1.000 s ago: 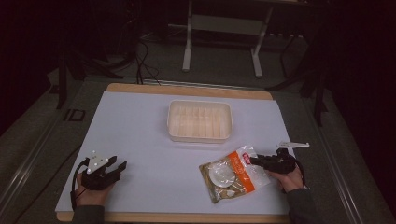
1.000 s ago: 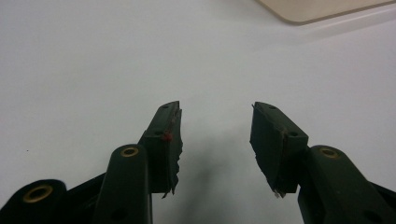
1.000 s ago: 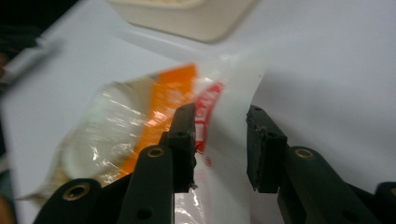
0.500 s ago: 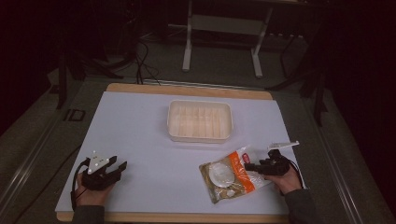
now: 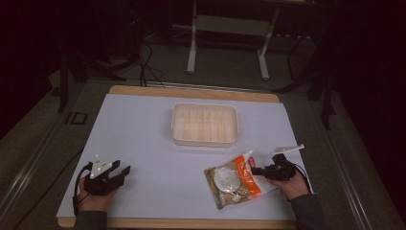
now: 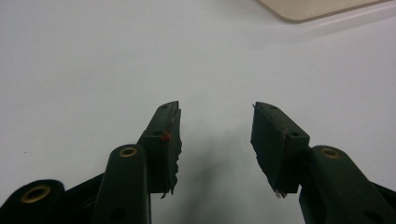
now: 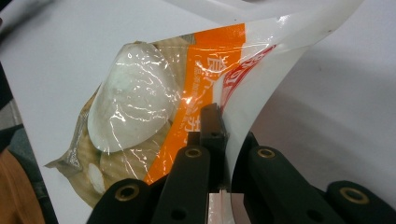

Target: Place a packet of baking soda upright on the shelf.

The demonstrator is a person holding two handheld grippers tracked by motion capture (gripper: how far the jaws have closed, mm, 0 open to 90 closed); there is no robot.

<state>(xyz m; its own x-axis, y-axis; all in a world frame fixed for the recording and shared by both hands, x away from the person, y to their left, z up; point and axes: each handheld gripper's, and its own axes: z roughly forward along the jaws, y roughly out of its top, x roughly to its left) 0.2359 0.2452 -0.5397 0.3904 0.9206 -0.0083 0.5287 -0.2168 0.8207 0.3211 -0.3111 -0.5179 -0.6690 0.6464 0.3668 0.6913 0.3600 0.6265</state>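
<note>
The right gripper (image 7: 219,140) had just closed its jaws on the edge of the food packet (image 5: 234,179), which lay at the lower right of the high view on the white table (image 5: 143,139). The grasp step seemed finished; the next move probably called for lifting the packet toward the empty plastic tray (image 5: 205,124) at the centre. The left gripper (image 6: 215,140) rested at the lower left, its jaws apart on nothing. Nothing stood between the packet and the tray.
</note>
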